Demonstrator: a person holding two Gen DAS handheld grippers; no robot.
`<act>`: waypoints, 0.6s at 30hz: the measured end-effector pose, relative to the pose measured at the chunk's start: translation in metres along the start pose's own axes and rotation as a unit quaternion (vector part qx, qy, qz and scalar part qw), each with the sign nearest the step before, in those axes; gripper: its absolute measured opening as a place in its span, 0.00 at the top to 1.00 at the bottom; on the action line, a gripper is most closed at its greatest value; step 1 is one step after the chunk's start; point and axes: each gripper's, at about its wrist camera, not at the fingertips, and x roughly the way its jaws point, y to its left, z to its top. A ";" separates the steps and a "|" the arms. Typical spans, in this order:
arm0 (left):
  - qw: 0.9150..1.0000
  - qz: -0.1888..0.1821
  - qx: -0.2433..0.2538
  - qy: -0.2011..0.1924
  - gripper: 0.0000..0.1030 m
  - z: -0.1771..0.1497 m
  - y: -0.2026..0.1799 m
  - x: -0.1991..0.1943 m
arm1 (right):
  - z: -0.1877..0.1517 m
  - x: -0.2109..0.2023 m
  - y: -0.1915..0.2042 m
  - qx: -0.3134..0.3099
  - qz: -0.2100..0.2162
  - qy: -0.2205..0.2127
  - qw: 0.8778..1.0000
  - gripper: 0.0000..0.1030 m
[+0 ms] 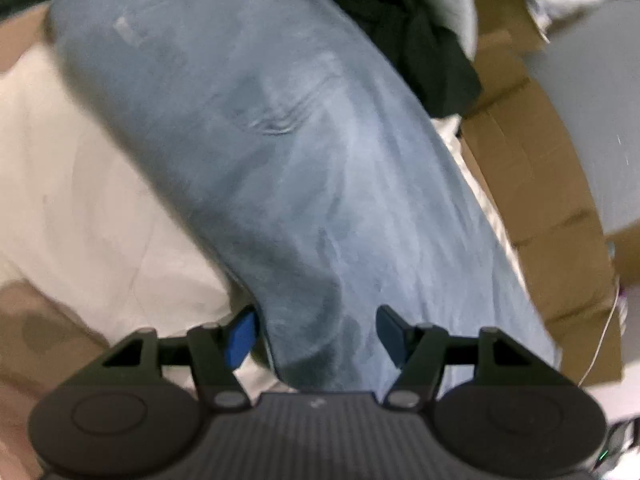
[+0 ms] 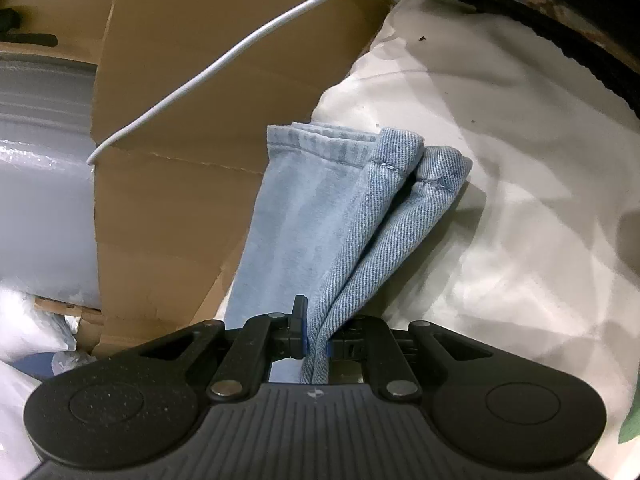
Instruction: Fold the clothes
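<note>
light blue jeans (image 2: 320,216), whitish sheet (image 2: 500,220), seemingly brown cardboard (image 2: 168,208)

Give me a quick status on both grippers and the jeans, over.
Right gripper shut on jeans near the hems. Left gripper open, jeans leg between its fingers, not pinched. Jeans on white sheet. Dark garment beyond; nothing blocking.

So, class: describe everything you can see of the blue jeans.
The jeans are light blue denim, faded, with stitched hems. They lie stretched over a white sheet. The right gripper is shut on bunched leg ends; the left gripper straddles the fabric, open.
</note>
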 end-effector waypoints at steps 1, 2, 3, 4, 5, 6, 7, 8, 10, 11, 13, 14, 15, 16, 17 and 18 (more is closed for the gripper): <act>1.000 -0.004 -0.010 0.001 0.35 -0.001 0.003 0.001 | 0.000 -0.001 -0.001 -0.001 -0.001 0.001 1.000 0.93; 1.000 -0.007 -0.021 0.002 0.35 -0.002 0.006 0.002 | 0.000 -0.001 -0.001 0.000 -0.002 0.002 1.000 0.93; 0.999 -0.011 -0.031 0.003 0.34 -0.002 0.009 0.003 | 0.000 -0.001 -0.002 0.001 -0.003 0.002 1.000 0.93; 0.999 -0.020 -0.039 0.005 0.33 -0.003 0.011 0.005 | -0.001 0.000 -0.003 0.001 -0.004 0.002 1.000 0.93; 0.999 -0.031 -0.038 0.003 0.32 -0.003 0.012 0.007 | -0.001 0.000 -0.003 0.001 -0.005 0.003 1.000 0.93; 0.998 -0.041 -0.036 0.001 0.28 -0.002 0.013 0.009 | -0.001 0.000 -0.003 0.001 -0.006 0.004 1.000 0.93; 0.998 -0.053 -0.021 -0.001 0.24 -0.002 0.014 0.008 | -0.001 0.000 -0.003 0.001 -0.006 0.004 1.000 0.93; 0.998 -0.060 -0.003 -0.002 0.22 -0.001 0.012 0.010 | -0.001 0.000 -0.004 0.002 -0.006 0.005 1.000 0.93; 0.998 -0.070 0.006 -0.001 0.21 0.001 0.012 0.013 | -0.001 0.000 -0.005 0.004 -0.003 0.008 1.000 0.93; 0.997 -0.079 -0.004 -0.004 0.21 0.002 0.016 0.015 | -0.001 0.000 -0.005 0.003 -0.004 0.009 1.000 0.93; 0.995 -0.098 -0.027 -0.009 0.21 0.003 0.023 0.017 | -0.001 0.000 -0.006 0.001 -0.005 0.012 1.000 0.93; 0.994 -0.105 -0.036 -0.008 0.21 0.003 0.025 0.017 | -0.001 0.000 -0.006 0.003 -0.006 0.013 1.000 0.93; 0.993 -0.114 -0.043 -0.003 0.22 0.002 0.027 0.016 | -0.001 0.000 -0.007 0.005 -0.007 0.013 1.000 0.93; 0.989 -0.138 -0.052 0.006 0.23 0.002 0.028 0.016 | -0.001 0.000 -0.007 0.005 -0.007 0.013 1.000 0.93; 0.985 -0.162 -0.062 0.016 0.23 0.002 0.029 0.015 | -0.001 0.000 -0.007 0.006 -0.006 0.013 1.000 0.93; 0.982 -0.174 -0.066 0.017 0.23 0.001 0.029 0.012 | -0.001 0.000 -0.008 0.006 -0.006 0.014 1.000 0.93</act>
